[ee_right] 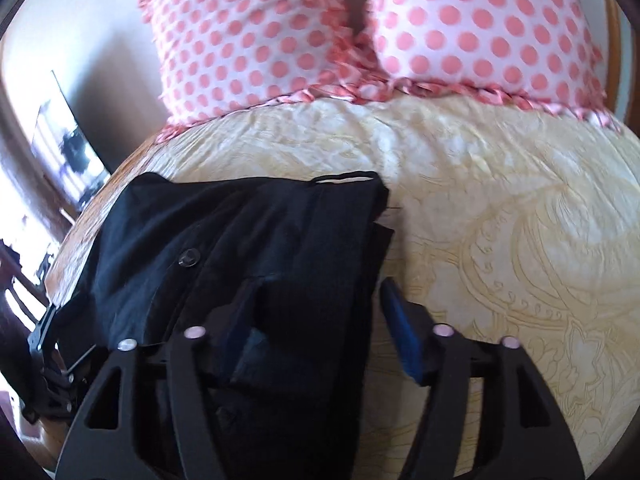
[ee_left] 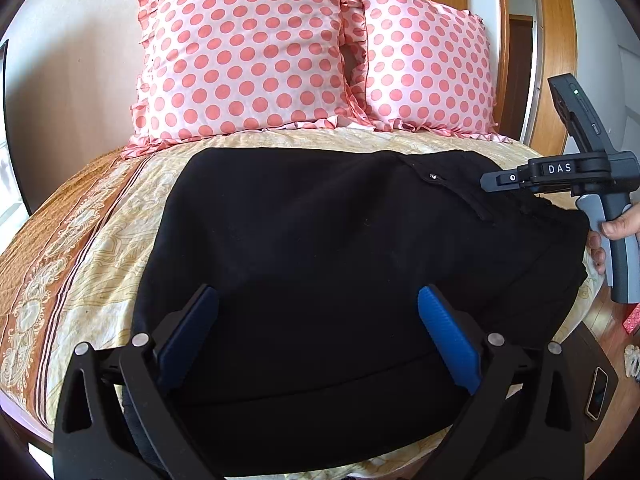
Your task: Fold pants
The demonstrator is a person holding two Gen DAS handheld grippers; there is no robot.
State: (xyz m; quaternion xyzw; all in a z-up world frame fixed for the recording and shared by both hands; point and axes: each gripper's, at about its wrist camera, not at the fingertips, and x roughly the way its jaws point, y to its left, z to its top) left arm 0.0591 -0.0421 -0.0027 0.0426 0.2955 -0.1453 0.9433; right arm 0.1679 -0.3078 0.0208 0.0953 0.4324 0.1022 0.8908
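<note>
- Left wrist view: the black pants lie folded into a broad dark block on the patterned bedspread, on the near side of the two pink polka-dot pillows, which are propped at the far end of the bed.
- The left gripper hangs over the near part of the pants with its two blue-padded fingers set wide apart, and nothing between them but the cloth beneath; whether the pads touch the fabric I cannot tell.
- A small button shows on the far right part of the pants, beside a pocket seam.
- The right gripper reaches in from the right edge of the pants, its handle held in the person's hand; from this side I cannot tell how its fingers stand.
- Right wrist view: the picture is somewhat blurred. The pants fill the left half, with their right edge running down the middle and bare cream bedspread to the right of it.
- The right gripper has its fingers spread apart astride that right edge: the left one sits over the dark cloth, the right one just beside the pants over the bedspread.
- A dark button sits on the pants left of the gripper.
- The pillows lie beyond the pants at the top.
</note>
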